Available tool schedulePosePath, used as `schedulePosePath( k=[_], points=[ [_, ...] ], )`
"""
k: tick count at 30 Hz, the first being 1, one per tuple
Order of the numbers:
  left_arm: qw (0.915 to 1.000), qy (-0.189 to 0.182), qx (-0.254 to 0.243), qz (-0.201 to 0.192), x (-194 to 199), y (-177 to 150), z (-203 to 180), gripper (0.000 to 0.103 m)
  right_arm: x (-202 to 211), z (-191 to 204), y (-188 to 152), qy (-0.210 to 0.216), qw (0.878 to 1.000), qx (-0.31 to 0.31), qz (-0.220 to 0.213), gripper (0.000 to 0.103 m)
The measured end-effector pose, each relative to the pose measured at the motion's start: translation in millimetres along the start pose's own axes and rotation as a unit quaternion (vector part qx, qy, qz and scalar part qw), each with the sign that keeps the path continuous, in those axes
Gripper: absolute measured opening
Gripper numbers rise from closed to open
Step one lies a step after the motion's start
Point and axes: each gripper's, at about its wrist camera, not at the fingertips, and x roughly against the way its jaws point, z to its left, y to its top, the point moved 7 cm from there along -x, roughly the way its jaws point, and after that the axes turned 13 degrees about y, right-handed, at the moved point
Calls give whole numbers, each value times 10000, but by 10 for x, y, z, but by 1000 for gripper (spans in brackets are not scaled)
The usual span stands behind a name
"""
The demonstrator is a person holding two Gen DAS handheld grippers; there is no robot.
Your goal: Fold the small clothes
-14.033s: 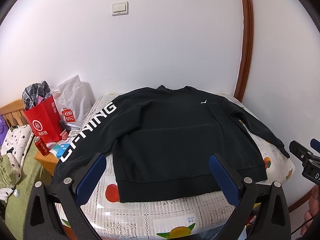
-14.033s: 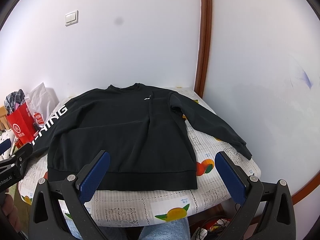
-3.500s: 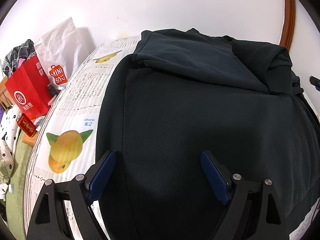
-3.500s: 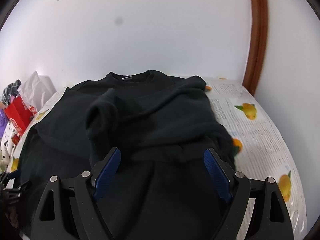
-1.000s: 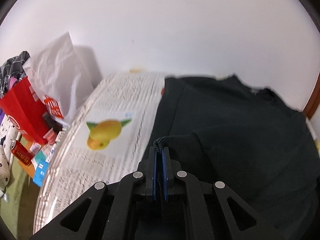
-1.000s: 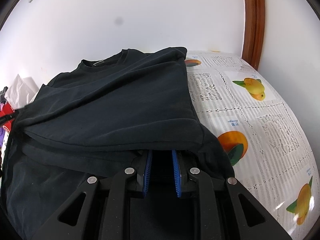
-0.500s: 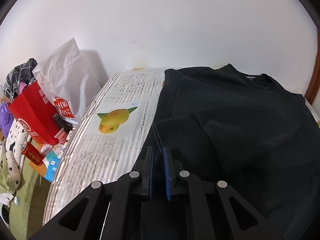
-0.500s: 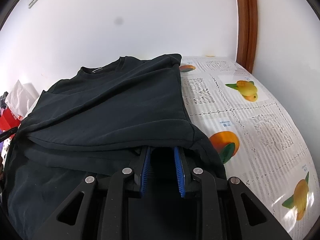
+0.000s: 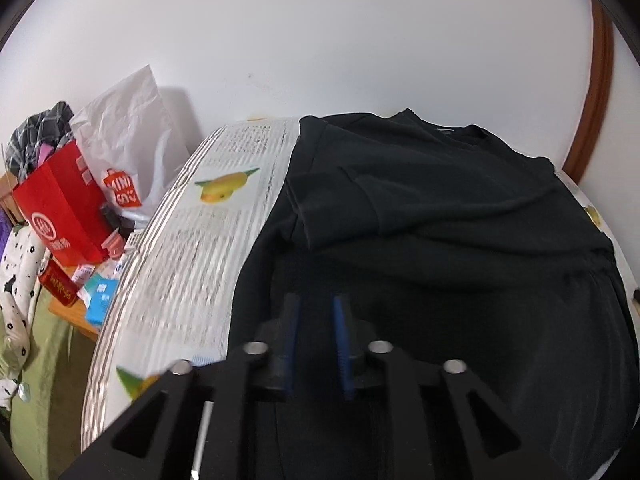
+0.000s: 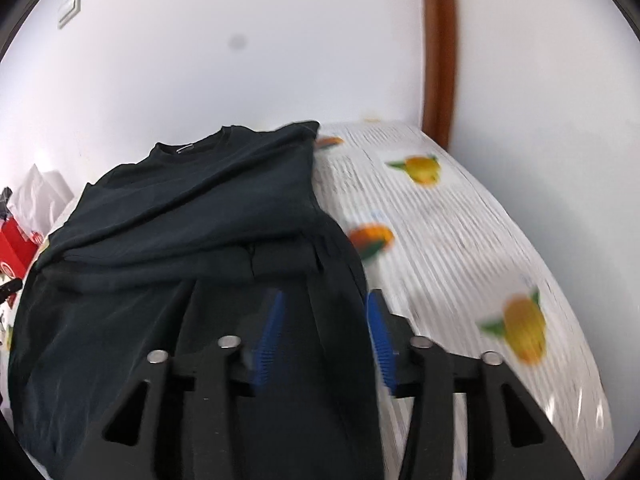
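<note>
Both tongs (image 9: pixel 316 304) (image 10: pixel 326 304) opening, empty

walls (image 9: pixel 320 40): white | trim (image 10: pixel 438 48): brown wood | tablecloth (image 10: pixel 460 220): fruit print

A lived-in room of a home, going by the table (image 9: pixel 188 248) under a fruit-printed cloth pushed against a plain white wall (image 9: pixel 320 40) with a light switch (image 10: pixel 69 8) and brown wooden trim (image 10: pixel 438 52). Beside it a red shopping bag (image 9: pixel 60 208), a white plastic bag (image 9: pixel 128 140), a red can (image 9: pixel 58 289) and small boxes, plus spotted fabric (image 9: pixel 16 272) heaped at the edge
</note>
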Motion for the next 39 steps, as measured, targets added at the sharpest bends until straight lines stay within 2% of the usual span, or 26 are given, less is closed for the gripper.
schedulePosePath(
  k=[1,2,3,8,12,15,17,24,25,26,27,28,30,33,36,39],
  points=[
    [10000,-62,19,10,27,-51,16,49,43,-4,-86,-75,9999,51,50,50],
    [9999,-123,38,31,54,-112,39,58,95,-3,-185,-138,9998,105,105,52],
    [9998,-187,43,27,87,-180,64,63,150,6,-296,-136,9997,137,154,53],
    [9996,-189,-186,90,234,-552,201,63,338,47,-694,-100,9992,154,358,55],
    [9989,-260,-127,357,275,-847,299,63,379,35,-879,-162,9989,73,423,55],
    [9984,-345,-118,437,304,-1007,326,63,370,11,-992,-23,9990,-170,415,55],
    [9981,-416,-64,450,322,-1097,321,63,382,28,-1018,-67,9994,-187,284,55],
    [9995,-221,-167,130,392,-1172,184,62,245,243,-971,-141,9995,53,272,53],
    [9996,-211,-158,129,385,-1161,172,61,232,250,-954,-146,9995,30,275,49],
    [9996,-212,-115,144,379,-1155,167,58,217,259,-934,-68,9996,-51,256,41],
    [9996,-205,-55,163,368,-1125,167,44,204,264,-916,3,9997,-140,196,37],
    [9996,-196,-60,196,356,-1090,160,27,193,259,-904,-15,9997,-181,154,26],
    [9990,-293,-73,320,336,-1040,136,8,186,281,-880,25,9998,-176,124,13],
    [9985,-326,-1,434,382,-1027,170,8,255,276,-877,35,9999,-120,34,11],
    [9989,-400,2,251,552,-1004,209,8,498,251,-837,271,9992,-177,-227,10],
    [9979,-637,113,101,745,-977,275,8,725,262,-815,507,9977,-212,-395,10]
  ],
)
